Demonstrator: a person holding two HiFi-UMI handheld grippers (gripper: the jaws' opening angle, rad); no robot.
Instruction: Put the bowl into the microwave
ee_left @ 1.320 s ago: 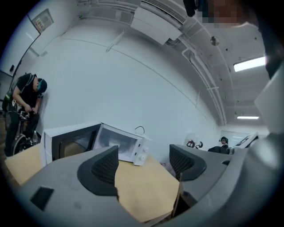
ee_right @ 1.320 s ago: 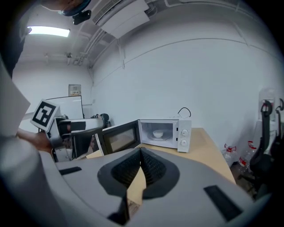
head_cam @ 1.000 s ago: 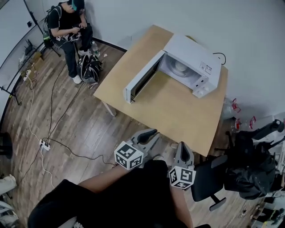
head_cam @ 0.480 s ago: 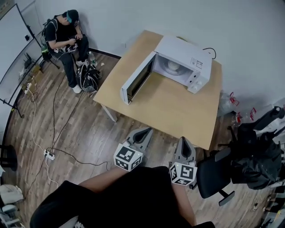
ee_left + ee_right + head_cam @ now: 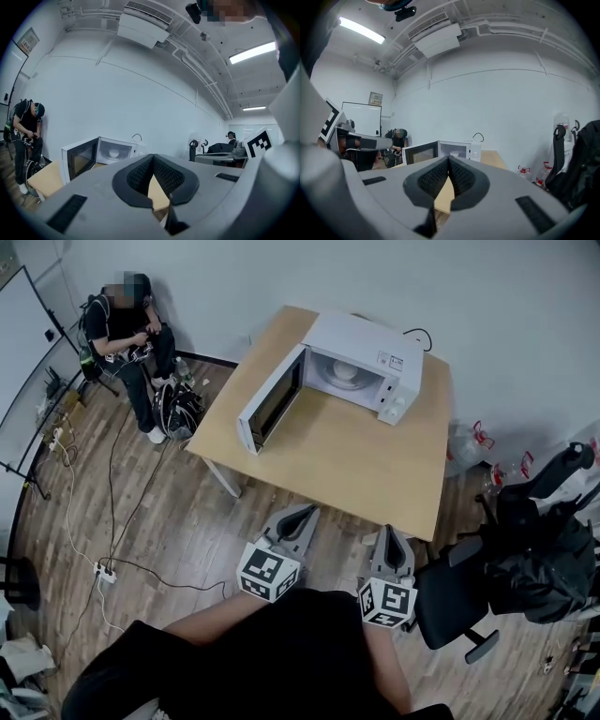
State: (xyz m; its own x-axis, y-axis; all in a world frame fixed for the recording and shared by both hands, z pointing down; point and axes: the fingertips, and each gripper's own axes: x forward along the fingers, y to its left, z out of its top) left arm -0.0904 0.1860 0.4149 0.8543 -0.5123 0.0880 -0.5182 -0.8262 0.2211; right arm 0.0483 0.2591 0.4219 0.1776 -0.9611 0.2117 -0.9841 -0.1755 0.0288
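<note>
We are holding the left gripper (image 5: 304,514) with its fingers (image 5: 136,175) pressed together at the tips and gripping nothing, with only a thin wedge of gap showing lower down between the pads. The right gripper (image 5: 394,534) is sitting just beside it on the right, its fingers (image 5: 465,177) likewise meeting at the tips and carrying nothing. Both pairs of fingers are hanging in the air over the wooden floor (image 5: 178,512), just short of the near edge of the light wood table (image 5: 366,470), touching neither it nor each other. Well ahead of the fingertips, on the far part of the table, the microwave (image 5: 361,338) is standing with its door (image 5: 270,401) swung wide open toward the left, and the bowl (image 5: 345,374) is sitting inside the cavity, pale against the white interior and well apart from both grippers. Far ahead and to the left of the left fingers, a person (image 5: 131,329) is sitting against the white wall (image 5: 525,324), with a backpack (image 5: 175,409) resting on the floor by their feet and a whiteboard (image 5: 23,362) standing further left. A power strip (image 5: 103,573) is lying on the floor to the left of the left gripper. Close to the right of the right fingers a black office chair (image 5: 450,601) is standing, with a dark bag (image 5: 539,559) slumping beyond it, and high above the fingers an air conditioner (image 5: 143,23) is hanging from the ceiling
</note>
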